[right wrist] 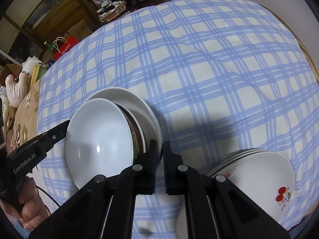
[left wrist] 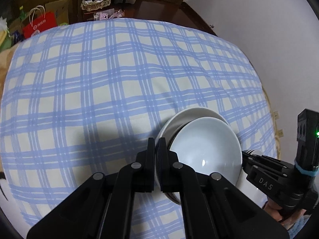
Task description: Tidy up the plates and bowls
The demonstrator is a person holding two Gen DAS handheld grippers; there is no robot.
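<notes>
Left wrist view: left gripper [left wrist: 157, 149] fingers clamped on the rim of the bowl stack [left wrist: 205, 145], lower right, over the checked desk [left wrist: 99, 79].

Right wrist view: right gripper [right wrist: 159, 153] fingers pinch the stack's opposite rim; the cherry plates [right wrist: 259, 171], lower right, look already piled, so bowls appear nested and only placement seems left.

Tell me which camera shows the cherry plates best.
The right wrist view. The stack of cherry plates sits at lower right on the checked cloth, with the red cherry print and the stacked rims showing, though one arm of the gripper covers part of it. The left wrist view does not show those plates.
</notes>
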